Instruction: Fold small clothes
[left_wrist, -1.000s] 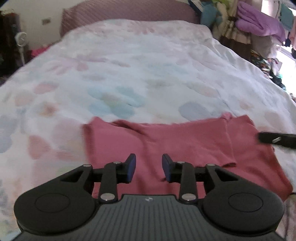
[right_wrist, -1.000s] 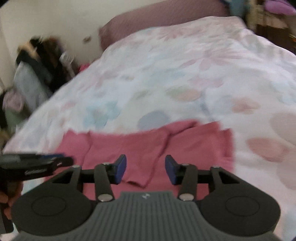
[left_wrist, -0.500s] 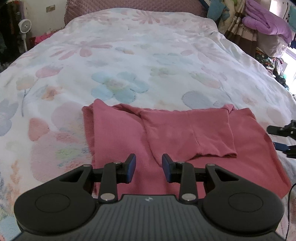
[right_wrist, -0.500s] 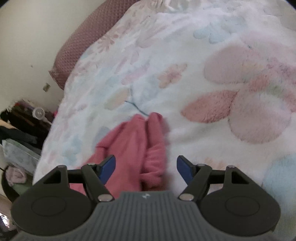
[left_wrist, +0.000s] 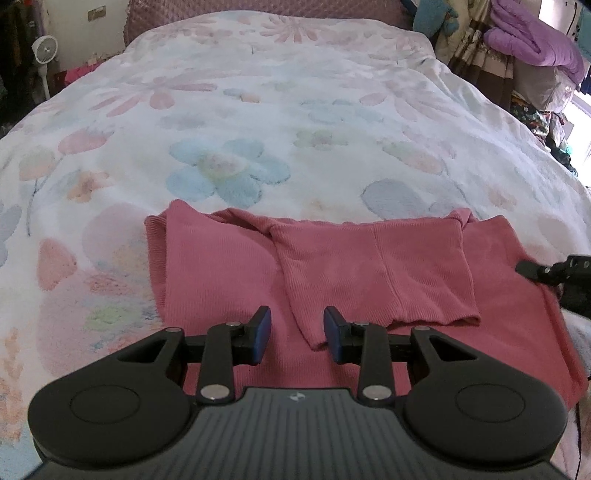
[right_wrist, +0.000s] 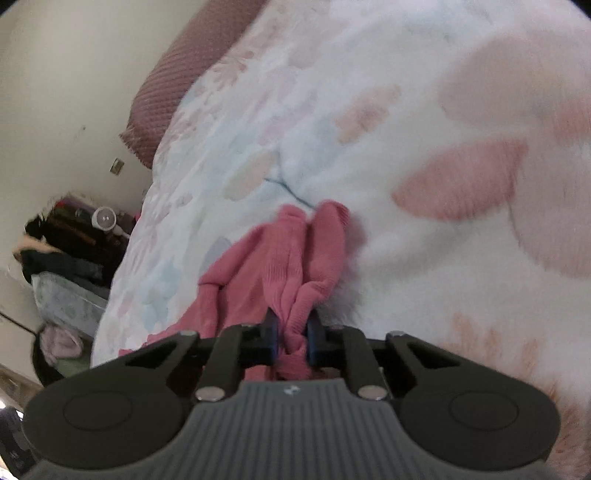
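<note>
Pink garment on floral bedspread, right tool pinching it

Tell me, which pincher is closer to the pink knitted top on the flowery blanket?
Right. The right gripper is shut on a bunched edge of the pink knitted top. The left gripper hovers open just above its near side.

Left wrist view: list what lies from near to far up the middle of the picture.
Left claw → pink garment → floral bedspread → mauve pillow at the bed's head.
</note>
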